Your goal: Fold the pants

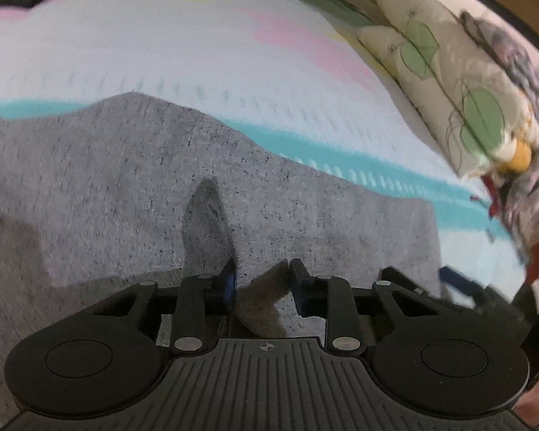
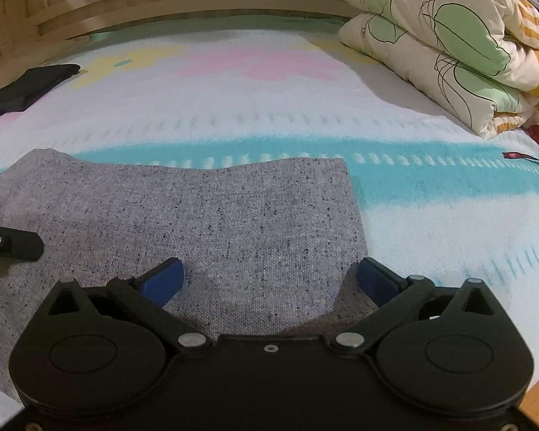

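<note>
Left wrist view: grey pants (image 1: 133, 179) spread on bed (image 1: 204, 54), near side. Left tongs (image 1: 262, 283) narrowed, a raised fold of the grey cloth between the pads (firm pinch not confirmed; picture blurred). Folded quilt (image 1: 449, 82) far right.

Right wrist view: right tongs (image 2: 269, 280) spread wide, nothing gripped, poised over right end of pants (image 2: 233, 215). Dark garment (image 2: 32, 88) far left on bed (image 2: 269, 107); quilt (image 2: 449, 46) far right.
</note>
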Action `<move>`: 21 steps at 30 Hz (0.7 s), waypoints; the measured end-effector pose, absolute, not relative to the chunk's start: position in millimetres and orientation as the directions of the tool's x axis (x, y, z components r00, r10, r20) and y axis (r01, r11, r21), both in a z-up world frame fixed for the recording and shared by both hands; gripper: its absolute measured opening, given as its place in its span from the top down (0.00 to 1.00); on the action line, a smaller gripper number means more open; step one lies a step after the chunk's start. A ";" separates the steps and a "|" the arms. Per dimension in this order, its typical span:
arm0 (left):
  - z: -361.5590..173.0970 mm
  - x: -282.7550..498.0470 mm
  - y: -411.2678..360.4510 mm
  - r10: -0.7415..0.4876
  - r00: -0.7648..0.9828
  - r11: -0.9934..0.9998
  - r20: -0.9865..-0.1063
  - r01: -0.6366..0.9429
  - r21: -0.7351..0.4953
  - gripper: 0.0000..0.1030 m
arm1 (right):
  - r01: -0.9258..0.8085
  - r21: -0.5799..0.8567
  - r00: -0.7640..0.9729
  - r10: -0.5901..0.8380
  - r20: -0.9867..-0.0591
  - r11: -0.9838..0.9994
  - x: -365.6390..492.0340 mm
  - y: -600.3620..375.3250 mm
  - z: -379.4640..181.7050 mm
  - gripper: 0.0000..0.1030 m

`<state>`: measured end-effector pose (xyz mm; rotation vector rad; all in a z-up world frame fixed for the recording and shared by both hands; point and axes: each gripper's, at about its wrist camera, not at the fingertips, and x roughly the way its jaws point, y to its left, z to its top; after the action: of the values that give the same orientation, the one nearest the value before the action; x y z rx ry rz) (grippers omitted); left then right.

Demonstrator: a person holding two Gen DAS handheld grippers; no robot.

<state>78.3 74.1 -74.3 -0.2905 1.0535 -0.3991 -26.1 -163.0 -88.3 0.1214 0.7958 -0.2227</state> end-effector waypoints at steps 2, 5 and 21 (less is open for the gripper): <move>-72.0 78.9 73.8 -0.448 0.440 0.894 -0.778 0.195 -0.404 0.88 | 0.244 0.023 0.681 -0.155 -0.716 0.969 -27.7 -161.6 -88.4 0.00; -58.0 68.7 65.3 -0.418 0.499 0.908 -0.759 0.251 -0.335 0.92 | 0.245 0.023 0.683 -0.156 -0.714 0.969 -27.8 -161.2 -88.0 0.01; -66.8 70.2 82.3 -0.363 0.479 0.929 -0.799 0.247 -0.274 0.88 | 0.253 0.001 0.637 -0.166 -0.753 0.968 -24.2 -153.5 -82.5 0.01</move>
<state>70.2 82.3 -66.8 -0.1273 1.0054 -0.3737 -24.2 -153.5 -82.5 0.1095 0.8474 -0.2394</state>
